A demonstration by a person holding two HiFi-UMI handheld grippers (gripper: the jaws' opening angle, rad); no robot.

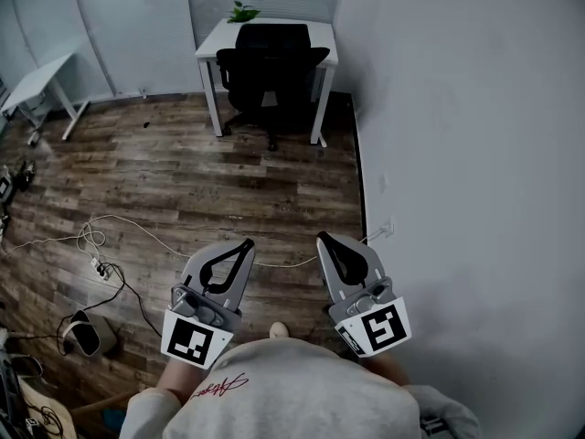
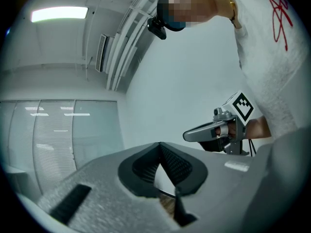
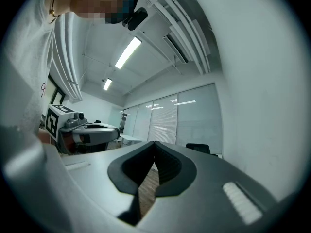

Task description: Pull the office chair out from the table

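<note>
A black office chair (image 1: 271,69) stands tucked under a white table (image 1: 216,42) at the far end of the room, against the right wall. Its backrest faces me. The chair's top (image 3: 198,148) peeks over my right gripper's jaws in the right gripper view. Both grippers are held close to my body, far from the chair. My left gripper (image 1: 247,244) is shut with nothing in it. My right gripper (image 1: 322,239) is also shut and empty. In the left gripper view the right gripper (image 2: 187,135) shows at the right.
A small green plant (image 1: 243,12) sits on the table's back edge. White cables and a power strip (image 1: 98,265) lie on the wood floor at the left. Another white table (image 1: 35,85) stands at the far left. A grey wall (image 1: 457,135) runs along the right.
</note>
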